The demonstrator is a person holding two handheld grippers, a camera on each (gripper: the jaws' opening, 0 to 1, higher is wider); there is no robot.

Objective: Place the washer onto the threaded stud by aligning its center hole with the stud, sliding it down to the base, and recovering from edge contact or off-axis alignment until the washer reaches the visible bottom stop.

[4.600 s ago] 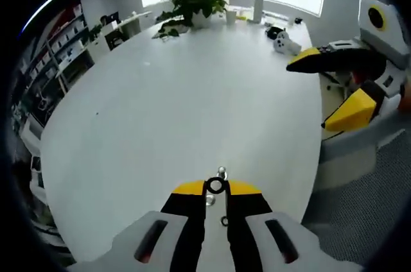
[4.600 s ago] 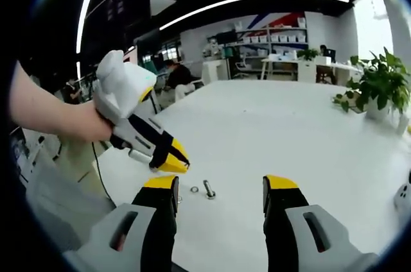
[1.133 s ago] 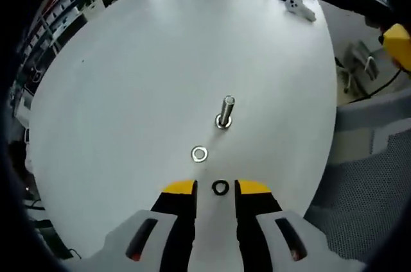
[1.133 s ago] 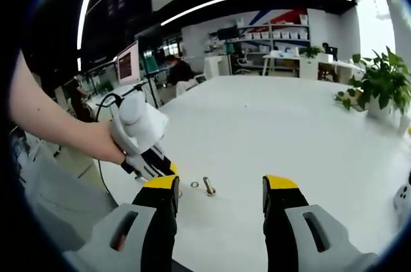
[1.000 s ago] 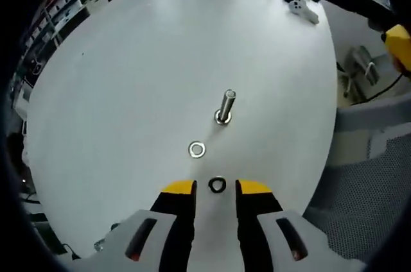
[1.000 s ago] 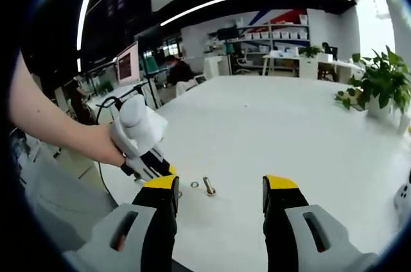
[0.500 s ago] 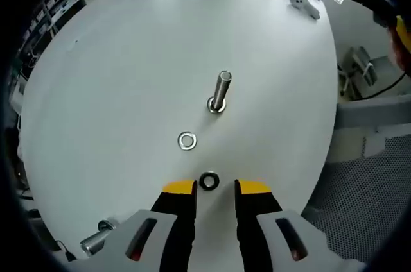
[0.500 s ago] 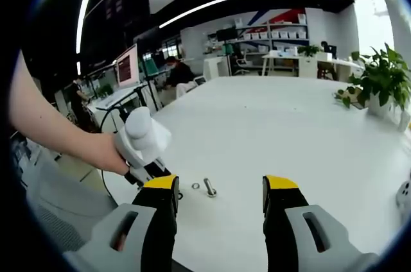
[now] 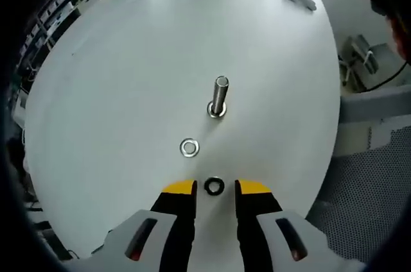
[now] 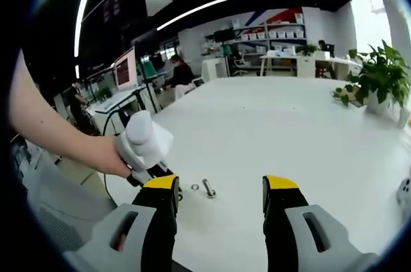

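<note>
Black washer [image 9: 214, 186] is lying flat on the white desk [image 9: 128, 73] between your left gripper [image 9: 214, 188]'s narrowly parted jaws, near the upright threaded stud [image 9: 219, 97]; your right gripper [image 10: 219, 192]'s jaws are gaping wide, holding nothing.

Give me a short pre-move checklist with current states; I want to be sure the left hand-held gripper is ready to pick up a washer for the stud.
1. Upright shiny threaded metal stud standing on the round white table: ok.
2. Stud shaft bare, no washer on it yet: ok.
3. Black ring washer lying flat between the yellow tips of the left hand-held gripper: ok.
4. Left jaws open, not closed on the black ring: ok.
5. Flat silver metal washer lying apart from the stud and the black ring: ok.
6. Right hand-held gripper open, holding nothing, away from the stud: ok.
</note>
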